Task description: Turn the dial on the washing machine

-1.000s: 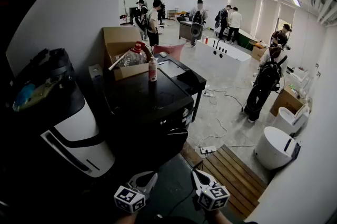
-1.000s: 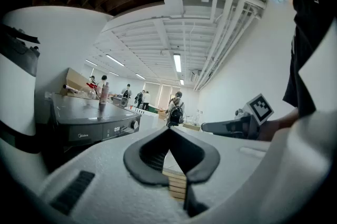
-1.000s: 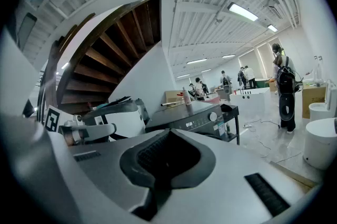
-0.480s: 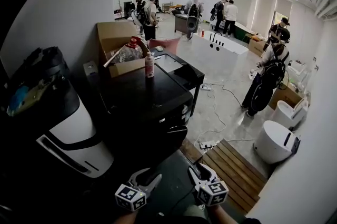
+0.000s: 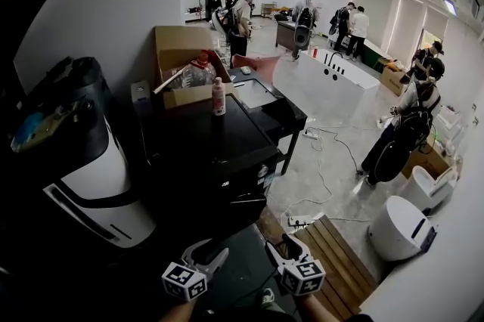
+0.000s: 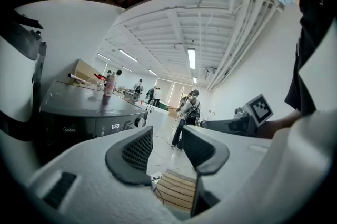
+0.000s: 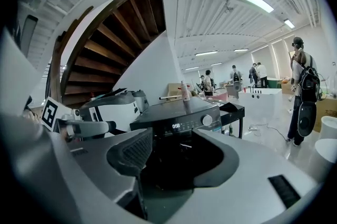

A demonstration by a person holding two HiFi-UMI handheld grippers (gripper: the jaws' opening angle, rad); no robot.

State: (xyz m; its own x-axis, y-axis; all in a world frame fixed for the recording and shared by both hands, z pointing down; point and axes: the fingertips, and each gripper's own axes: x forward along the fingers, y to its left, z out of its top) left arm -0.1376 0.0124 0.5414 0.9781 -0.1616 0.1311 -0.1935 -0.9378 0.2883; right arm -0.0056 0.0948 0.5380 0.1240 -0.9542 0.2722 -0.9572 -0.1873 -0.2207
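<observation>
L gripper (image 6: 167,136): jaws wide apart, just been opening, nothing btwn them. R gripper (image 7: 172,136): jaws partly apart, also just been opening, empty; black washing machine (image 7: 168,110) shows thru the gap. Both grippers low, near the person, well short of the machine front. Its dial (image 7: 207,120) sits just beside the lit display (image 7: 176,126) on the front panel. Pink bottle (image 5: 218,97) upright on machine top.

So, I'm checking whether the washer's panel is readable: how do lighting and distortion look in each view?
Right gripper view: black washing machine sharp, lit display and round silver dial clear, straight lines bowed. Left gripper view: panel small, seen obliquely. Head view: machine front in shadow, corners vignetted.
</observation>
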